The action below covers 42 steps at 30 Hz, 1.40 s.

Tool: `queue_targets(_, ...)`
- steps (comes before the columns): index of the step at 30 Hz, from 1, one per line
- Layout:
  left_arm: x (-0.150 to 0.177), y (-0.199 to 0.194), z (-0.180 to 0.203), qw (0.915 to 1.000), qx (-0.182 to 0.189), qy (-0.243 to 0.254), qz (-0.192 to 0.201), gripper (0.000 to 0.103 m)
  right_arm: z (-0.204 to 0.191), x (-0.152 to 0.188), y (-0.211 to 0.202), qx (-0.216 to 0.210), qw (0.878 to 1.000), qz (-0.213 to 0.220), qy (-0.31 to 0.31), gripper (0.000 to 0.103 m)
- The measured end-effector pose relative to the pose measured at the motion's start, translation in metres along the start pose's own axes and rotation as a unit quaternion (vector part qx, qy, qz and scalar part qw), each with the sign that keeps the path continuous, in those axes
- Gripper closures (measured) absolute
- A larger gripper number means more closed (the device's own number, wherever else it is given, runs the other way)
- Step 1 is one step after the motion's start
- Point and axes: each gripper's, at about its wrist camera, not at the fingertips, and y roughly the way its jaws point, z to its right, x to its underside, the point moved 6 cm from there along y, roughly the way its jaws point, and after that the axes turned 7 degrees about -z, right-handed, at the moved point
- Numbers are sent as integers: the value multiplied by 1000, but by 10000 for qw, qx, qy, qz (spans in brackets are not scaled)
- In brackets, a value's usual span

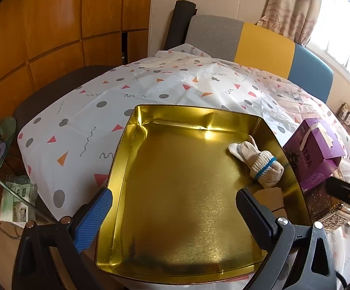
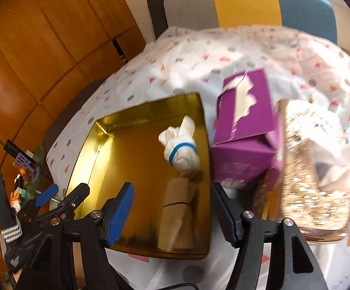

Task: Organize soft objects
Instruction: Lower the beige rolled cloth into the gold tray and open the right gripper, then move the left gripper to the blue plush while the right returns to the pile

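Patterned cloth (image 1: 83, 130) covered worktop, gold tin (image 1: 126, 169) centre frame. Rolled glove bundle (image 1: 259, 162) lay inside tin, right side. Left hand-held gripper (image 1: 175, 217) fully open, empty; right hand-held gripper (image 2: 172, 212) open, nothing gripped.

Left gripper (image 1: 175, 215): tilted downward, jaws spread wide, nothing between the pads. Right gripper (image 2: 172, 215): tilted downward, jaws apart, nothing held.

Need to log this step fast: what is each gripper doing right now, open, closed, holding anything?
Left gripper: open wide, holding nothing, above the gold tin.
Right gripper: open, holding nothing, above the tan roll.
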Motion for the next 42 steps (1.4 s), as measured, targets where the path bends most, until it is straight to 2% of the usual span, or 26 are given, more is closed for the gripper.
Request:
queue_targets(5, 1, -4, 5, 9998, -139, 157, 56, 0, 18, 1, -32, 489, 9972, 519, -214, 37)
queue_targets(10, 4, -8, 13, 9993, -181, 302, 107, 0, 57, 2, -68, 932, 9917, 883, -50, 37)
queue_targets(15, 6, -11, 26, 9987, -29, 502, 83, 0, 114, 3, -97, 1459, 9831, 1059, 315, 37)
queue_targets(20, 8, -9, 38, 9977, 37, 680, -35, 0, 180, 10, -129, 2018, 9681, 1239, 821, 37)
queue_targets(23, 12, -5, 43, 9973, 195, 673, -217, 0, 226, 15, -149, 2421, 9522, 1410, 1219, 37)
queue_targets(25, 13, -7, 48, 9968, 180, 760, -188, 0, 265, 22, -165, 2709, 9355, 1589, 1617, 37)
queue_targets(27, 14, -11, 55, 9958, 228, 874, -145, 0, 305, 35, -176, 3013, 9139, 1724, 2103, 36)
queue_targets(31, 13, -21, 74, 9921, 325, 1212, 3, 0, 380, 84, -183, 3261, 8687, 1860, 3230, 36)
queue_targets(32, 12, -23, 79, 9912, 327, 1285, 40, 0, 395, 100, -182, 3302, 8567, 1730, 3565, 36)
queue_targets(33, 11, -25, 86, 9903, 395, 1334, 48, 0, 409, 110, -181, 3075, 8508, 1557, 3967, 36)
queue_targets(34, 9, -27, 92, 9897, 497, 1345, 33, 0, 418, 116, -186, 2725, 8447, 1762, 4256, 36)
queue_targets(36, 5, -31, 105, 9884, 650, 1376, -4, 1, 428, 126, -193, 2618, 8293, 1887, 4561, 36)
queue_targets(39, 0, -44, 137, 9800, 1024, 1706, 0, 6, 436, 135, -187, 2173, 8261, 1787, 4883, 36)
queue_targets(42, -6, -59, 173, 9687, 1377, 2064, 46, 6, 434, 138, -178, 2006, 8288, 1628, 4963, 36)
